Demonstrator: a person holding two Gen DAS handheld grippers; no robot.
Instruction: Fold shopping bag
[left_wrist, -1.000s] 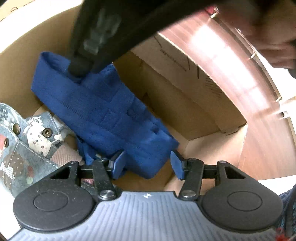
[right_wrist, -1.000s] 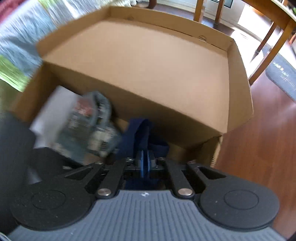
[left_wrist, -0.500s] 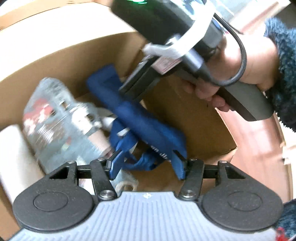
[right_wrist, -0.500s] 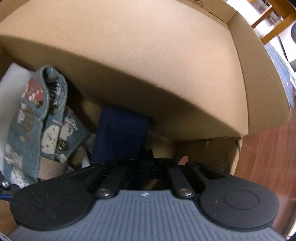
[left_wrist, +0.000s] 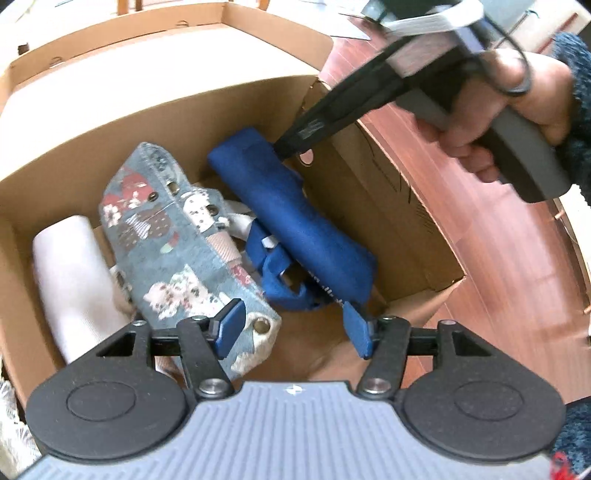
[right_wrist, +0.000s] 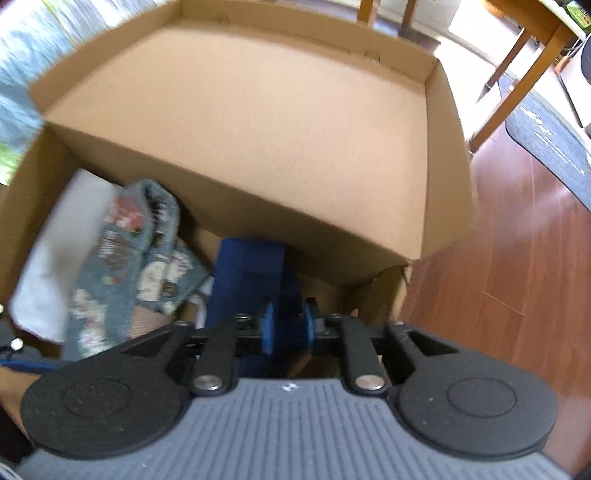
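Observation:
The folded blue shopping bag lies slanted inside a cardboard box, its top end leaning toward the box's right wall. My left gripper hovers open just above the bag's lower end with nothing between its fingers. A hand holds my right gripper, whose tip is at the bag's top end. In the right wrist view the right gripper has its fingers close together, with the blue shopping bag filling the narrow gap between them.
Beside the blue bag lie a grey-blue patterned cloth bag with snap buttons and a white roll at the left. The box's broad flap stands open at the far side. Red-brown wooden floor lies to the right, with chair legs beyond.
Both grippers have pulled up and back from the box, so more of it shows. The blue bag now rests in the box, and the right fingers stand slightly wider than before.

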